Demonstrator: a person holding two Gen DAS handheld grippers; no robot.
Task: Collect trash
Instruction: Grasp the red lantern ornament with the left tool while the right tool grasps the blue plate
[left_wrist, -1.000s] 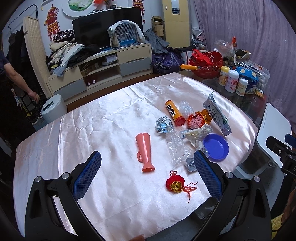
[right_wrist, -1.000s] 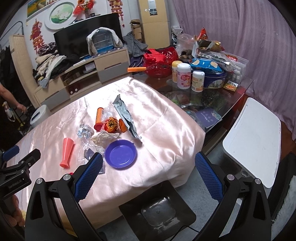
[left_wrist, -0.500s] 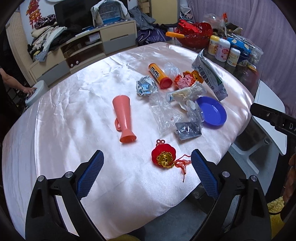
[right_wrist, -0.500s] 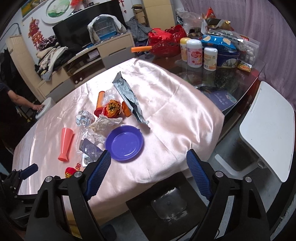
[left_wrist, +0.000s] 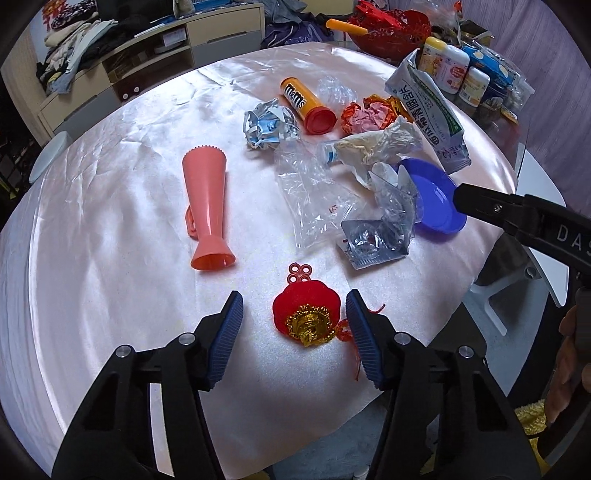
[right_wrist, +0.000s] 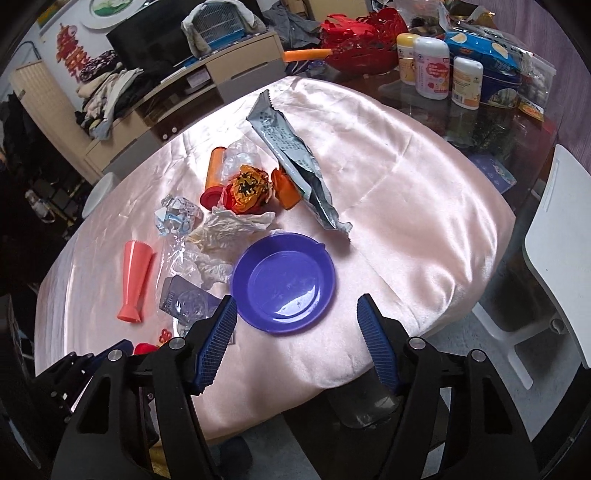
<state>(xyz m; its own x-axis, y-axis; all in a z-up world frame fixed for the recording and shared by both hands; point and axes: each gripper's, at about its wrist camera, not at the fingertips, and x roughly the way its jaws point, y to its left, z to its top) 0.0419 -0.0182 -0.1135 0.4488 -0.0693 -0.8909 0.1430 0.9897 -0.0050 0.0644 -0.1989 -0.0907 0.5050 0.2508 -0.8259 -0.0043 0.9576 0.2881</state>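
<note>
- Left wrist view: the left gripper (left_wrist: 293, 325) points steeply down at the near edge of the table (left_wrist: 92, 229), which is draped in a shiny pink cloth; its fingers (left_wrist: 225, 339) are partly spread and closing, with the red ornament (left_wrist: 304, 304) lying between them; the right-hand pad looks just beside its tassel, though no pad presses on it, so nothing is grasped yet; my reading is that the ornament is being straddled for a pick.
- The trash sits further off in a loose heap at the far right: a crumpled wrapper (left_wrist: 269, 123), an orange tube (left_wrist: 308, 105), a clear bag (left_wrist: 314, 192), a foil pack (left_wrist: 376, 243) and a long snack bag (left_wrist: 428, 110); the pink cup (left_wrist: 208, 206) lies on its side to the left, apart from the heap; the heap being gathered in one patch suits a quick sweep into something.
- Right wrist view: the right gripper (right_wrist: 297, 345) hangs over the near table edge with the purple dish (right_wrist: 284, 282) just beyond it; its fingers (right_wrist: 216, 343) are fairly wide and closing on nothing; the dish lies beside the heap, probably as the catch-all.
</note>
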